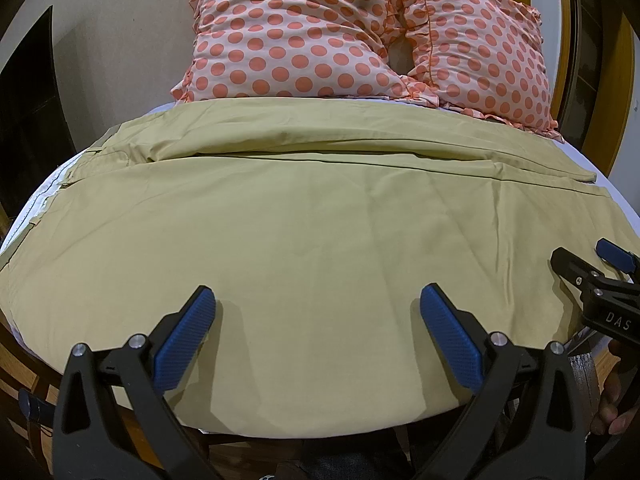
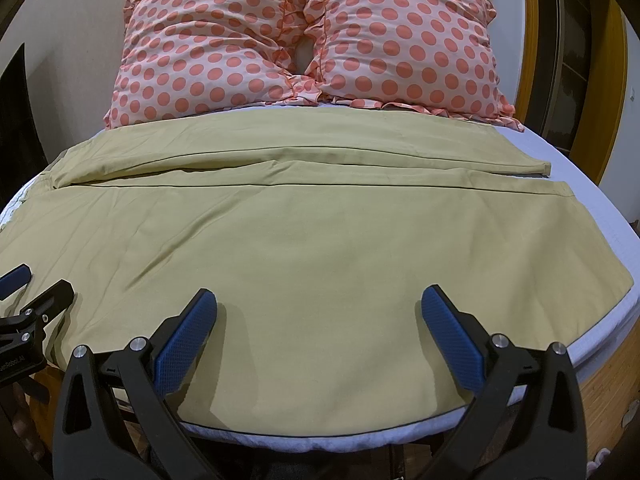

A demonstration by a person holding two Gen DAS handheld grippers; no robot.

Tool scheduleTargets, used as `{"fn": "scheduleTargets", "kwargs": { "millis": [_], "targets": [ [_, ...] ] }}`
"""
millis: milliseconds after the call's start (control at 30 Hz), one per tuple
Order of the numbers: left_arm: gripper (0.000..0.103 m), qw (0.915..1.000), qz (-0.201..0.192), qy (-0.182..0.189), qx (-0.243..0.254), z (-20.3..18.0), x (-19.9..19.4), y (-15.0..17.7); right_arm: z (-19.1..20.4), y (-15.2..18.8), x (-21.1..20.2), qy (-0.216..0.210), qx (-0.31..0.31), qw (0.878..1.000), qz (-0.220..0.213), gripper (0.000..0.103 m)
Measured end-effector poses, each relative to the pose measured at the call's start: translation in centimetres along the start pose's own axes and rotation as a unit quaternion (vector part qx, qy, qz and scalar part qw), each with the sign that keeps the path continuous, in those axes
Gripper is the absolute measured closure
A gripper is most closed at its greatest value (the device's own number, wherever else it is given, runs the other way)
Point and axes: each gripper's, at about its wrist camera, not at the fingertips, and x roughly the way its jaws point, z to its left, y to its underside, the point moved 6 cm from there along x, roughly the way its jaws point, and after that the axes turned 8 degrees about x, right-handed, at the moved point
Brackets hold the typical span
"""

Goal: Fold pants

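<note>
Khaki pants (image 1: pixel 304 224) lie spread flat across the bed, waist at the left, both legs running to the right, hems at the right (image 2: pixel 560 192). My left gripper (image 1: pixel 318 300) is open and empty, low over the near leg by the bed's front edge. My right gripper (image 2: pixel 319 300) is open and empty over the same leg, further right. The right gripper's fingers (image 1: pixel 576 268) show at the right edge of the left wrist view. The left gripper's fingers (image 2: pixel 44 300) show at the left edge of the right wrist view.
Two pink pillows with orange dots (image 1: pixel 320 36) (image 2: pixel 404 36) stand against the wall behind the pants. The white sheet (image 2: pixel 592 208) shows at the bed's right side. A wooden bed frame (image 2: pixel 600 380) edges the mattress. A yellow door frame (image 2: pixel 536 32) stands at the far right.
</note>
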Motion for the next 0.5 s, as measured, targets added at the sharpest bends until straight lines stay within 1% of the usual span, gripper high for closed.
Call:
{"fn": "scheduleTargets", "kwargs": {
  "millis": [500],
  "targets": [
    [0.002, 1.0, -0.002, 0.0, 0.0, -0.01, -0.05, 0.03, -0.01, -0.01, 0.0, 0.0, 0.0, 1.0, -0.001, 0.001]
  ]
}}
